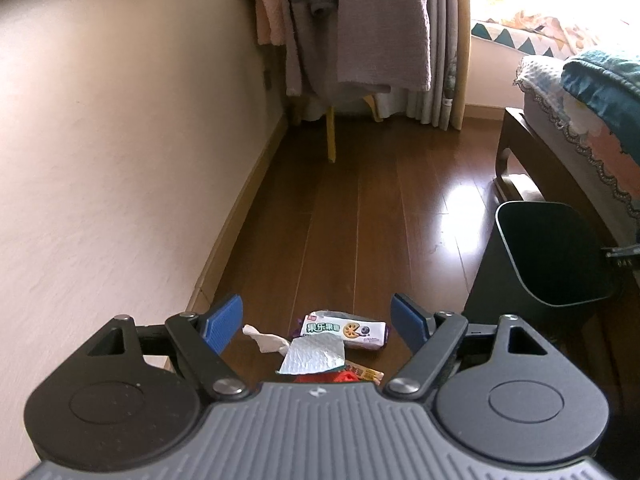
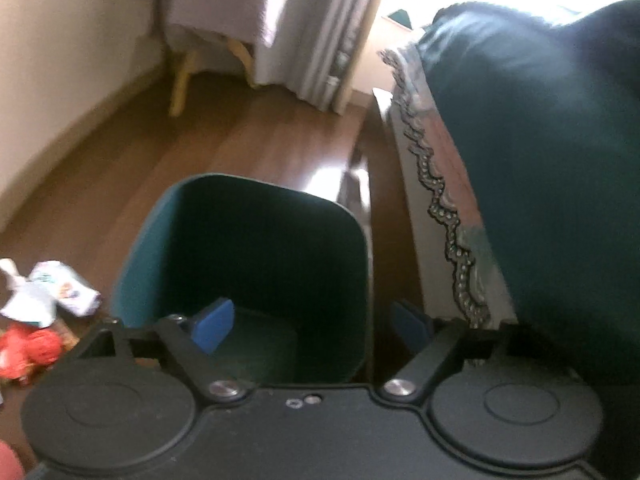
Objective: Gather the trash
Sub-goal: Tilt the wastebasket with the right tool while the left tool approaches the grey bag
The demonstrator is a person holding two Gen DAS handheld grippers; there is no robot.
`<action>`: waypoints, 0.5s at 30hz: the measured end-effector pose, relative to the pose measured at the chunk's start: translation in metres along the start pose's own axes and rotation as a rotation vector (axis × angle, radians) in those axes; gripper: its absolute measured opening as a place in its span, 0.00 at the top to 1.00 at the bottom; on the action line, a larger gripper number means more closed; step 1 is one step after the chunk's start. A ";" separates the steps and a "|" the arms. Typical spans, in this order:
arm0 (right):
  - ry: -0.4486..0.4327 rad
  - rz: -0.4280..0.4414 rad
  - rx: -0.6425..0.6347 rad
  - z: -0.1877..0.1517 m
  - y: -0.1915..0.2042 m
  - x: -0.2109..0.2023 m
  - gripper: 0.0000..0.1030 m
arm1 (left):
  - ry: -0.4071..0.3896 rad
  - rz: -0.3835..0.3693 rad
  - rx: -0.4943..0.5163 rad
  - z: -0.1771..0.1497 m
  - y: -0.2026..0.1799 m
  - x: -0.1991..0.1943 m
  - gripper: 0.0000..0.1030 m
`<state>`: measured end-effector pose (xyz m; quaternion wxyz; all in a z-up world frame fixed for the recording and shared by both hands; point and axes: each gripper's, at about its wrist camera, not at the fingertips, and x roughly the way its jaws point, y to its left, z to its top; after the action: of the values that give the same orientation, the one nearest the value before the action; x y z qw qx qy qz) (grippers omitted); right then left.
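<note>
Landmark for this entry: the dark green bin (image 2: pixel 244 276), standing upright on the wooden floor (image 1: pixel 360 220) close beside the bed frame (image 1: pixel 516 148).

Left gripper (image 1: pixel 318 322): jaws spread wide, nothing between the blue pads (image 1: pixel 222 320). It points down at the floor to the left of the bin, over a small heap of litter.

Litter, all lying left of the bin and apart from it:
- biscuit wrapper (image 1: pixel 346 330), white and purple with green print, flat on the floor, farthest from the camera in the heap.
- crumpled white tissue (image 1: pixel 266 340), just left of the wrapper.
- silver foil piece (image 1: pixel 314 356), overlapping the near edge of the wrapper.
- red crumpled item (image 2: pixel 28 350), nearest the gripper body, partly hidden in the left wrist view.

Right gripper (image 2: pixel 312 328): jaws standing wide, holding nothing. The left pad (image 2: pixel 212 326) shows over the bin's open mouth; the right pad sits outside the bin's right wall, in shadow. Whether either pad touches the rim cannot be told; the right wrist view is motion-blurred.

Bin interior is dark; contents cannot be made out.

Beyond the bin: hanging clothes (image 1: pixel 360 20) against the far wall (image 1: pixel 100 120), and a dark teal blanket (image 2: pixel 540 160) on the bed to the bin's right.
</note>
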<state>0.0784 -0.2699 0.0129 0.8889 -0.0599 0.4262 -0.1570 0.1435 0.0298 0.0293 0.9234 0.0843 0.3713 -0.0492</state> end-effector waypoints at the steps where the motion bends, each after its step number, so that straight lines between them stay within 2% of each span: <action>1: 0.015 -0.021 0.012 0.003 0.000 0.010 0.19 | 0.004 -0.008 0.004 0.001 0.004 0.006 0.21; 7: 0.117 -0.076 0.066 0.013 -0.005 0.056 0.25 | 0.042 -0.047 0.013 -0.007 0.030 0.042 0.21; 10: 0.165 -0.077 0.111 0.019 -0.016 0.075 0.28 | 0.098 -0.096 0.013 -0.015 0.042 0.062 0.21; 13: 0.213 -0.073 0.148 0.023 -0.029 0.092 0.37 | 0.164 -0.132 0.031 -0.030 0.045 0.081 0.21; 15: 0.235 -0.063 0.145 0.023 -0.029 0.099 0.47 | 0.199 -0.133 0.056 -0.039 0.043 0.094 0.21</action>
<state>0.1483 -0.3312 -0.0387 0.8294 0.0099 0.5130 -0.2209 0.1911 0.0773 -0.0581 0.8740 0.0895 0.4642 -0.1122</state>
